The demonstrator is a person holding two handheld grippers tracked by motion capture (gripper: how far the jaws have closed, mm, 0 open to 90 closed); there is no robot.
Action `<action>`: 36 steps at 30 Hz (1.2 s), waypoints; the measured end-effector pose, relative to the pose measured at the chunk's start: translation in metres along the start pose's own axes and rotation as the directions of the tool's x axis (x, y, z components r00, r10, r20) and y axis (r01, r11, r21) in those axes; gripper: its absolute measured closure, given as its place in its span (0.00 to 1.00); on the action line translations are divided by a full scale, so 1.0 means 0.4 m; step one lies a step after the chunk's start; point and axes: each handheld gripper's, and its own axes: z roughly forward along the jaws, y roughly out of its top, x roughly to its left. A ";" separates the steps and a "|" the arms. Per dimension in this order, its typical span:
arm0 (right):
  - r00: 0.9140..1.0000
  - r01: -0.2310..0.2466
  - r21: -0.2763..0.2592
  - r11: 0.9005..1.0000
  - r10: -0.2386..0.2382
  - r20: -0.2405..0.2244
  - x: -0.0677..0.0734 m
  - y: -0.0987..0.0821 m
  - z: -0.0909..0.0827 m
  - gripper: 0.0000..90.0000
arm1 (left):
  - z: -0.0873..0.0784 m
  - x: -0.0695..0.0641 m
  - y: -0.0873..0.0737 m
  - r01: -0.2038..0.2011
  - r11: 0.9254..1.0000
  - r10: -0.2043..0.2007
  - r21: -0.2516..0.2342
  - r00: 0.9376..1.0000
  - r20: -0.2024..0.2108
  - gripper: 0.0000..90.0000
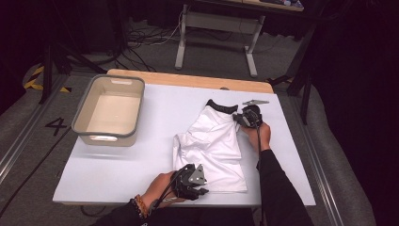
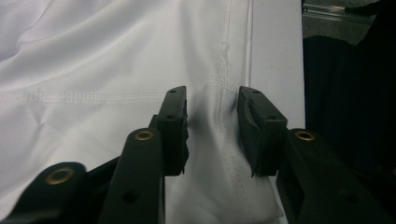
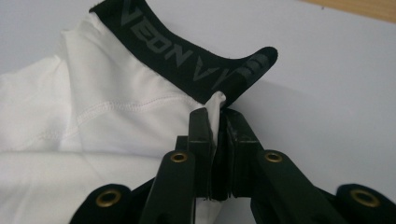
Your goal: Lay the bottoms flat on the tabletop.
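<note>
Here, the scene by parts:
Table (image 1: 117,160): pale sheet over a wooden top, whose bare wood shows along the far edge.
Garment (image 1: 211,146): white, lying rumpled on the table right of centre, reaching from near the front edge back toward the far side; stitched seams cross it in the left gripper view.
Waistband (image 3: 182,51): black with grey lettering, at the garment's far end, lying flat on the table.
Bin (image 1: 110,110): grey-rimmed, beige inside, on the table's far left, well apart from the garment.
Left gripper (image 2: 212,130): at the garment's near edge by the table front; its fingers stand apart, one on each side of a vertical seam, with cloth between them but not pinched.
Right gripper (image 3: 217,154): at the garment's far right corner just beside the waistband; its fingers are pressed together on a small fold of white cloth, whose tip sticks up between them.
Hands: the left hand (image 1: 162,186) wears a beaded bracelet; the right hand (image 1: 261,136) comes from a dark sleeve.
Background: a second table frame and what may be cables on the dim floor beyond.
</note>
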 end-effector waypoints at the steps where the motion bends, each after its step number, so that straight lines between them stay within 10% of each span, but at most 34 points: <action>1: 1.000 0.001 -0.005 1.000 -0.001 0.002 0.002 0.007 0.000 0.93 | -0.002 0.002 -0.001 0.003 1.000 -0.003 0.003 1.000 -0.003 0.79; 29: 0.994 0.084 -0.117 0.990 -0.074 0.084 0.018 0.151 0.022 0.94 | -0.066 -0.009 -0.063 -0.006 1.000 0.005 0.016 1.000 0.007 0.93; 36: 0.989 0.089 -0.132 0.987 -0.071 0.132 0.021 0.161 0.025 0.80 | -0.097 -0.018 -0.074 0.054 0.996 -0.056 -0.074 0.998 -0.028 0.79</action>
